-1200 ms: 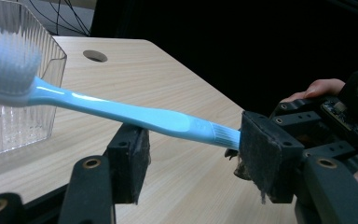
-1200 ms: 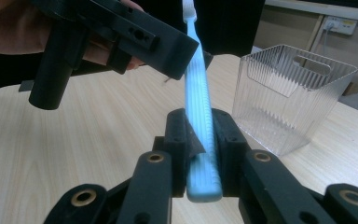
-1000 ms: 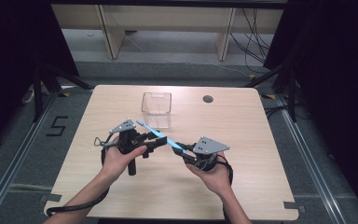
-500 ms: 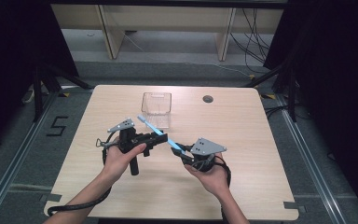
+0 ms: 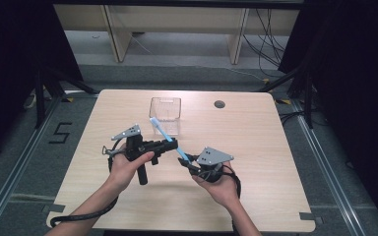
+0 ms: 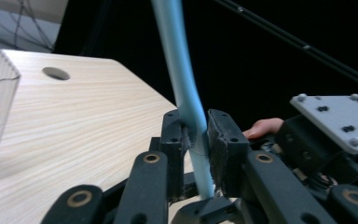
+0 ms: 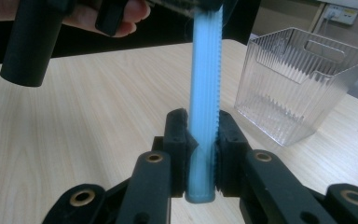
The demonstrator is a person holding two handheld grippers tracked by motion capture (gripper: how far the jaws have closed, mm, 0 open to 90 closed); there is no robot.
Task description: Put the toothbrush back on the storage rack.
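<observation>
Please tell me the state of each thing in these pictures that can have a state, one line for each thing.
Light blue plastic toothbrush: off the table, held by both grippers, head end pointing toward the bin.
Clear ribbed plastic bin: upright on the table, empty.
Left gripper: jaws have just been closing, now shut on the toothbrush.
Right gripper: shut on the toothbrush handle end.

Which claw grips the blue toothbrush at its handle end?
The right claw clamps the toothbrush at its butt end; the left claw holds mid-handle, nearer the bristles.
</observation>
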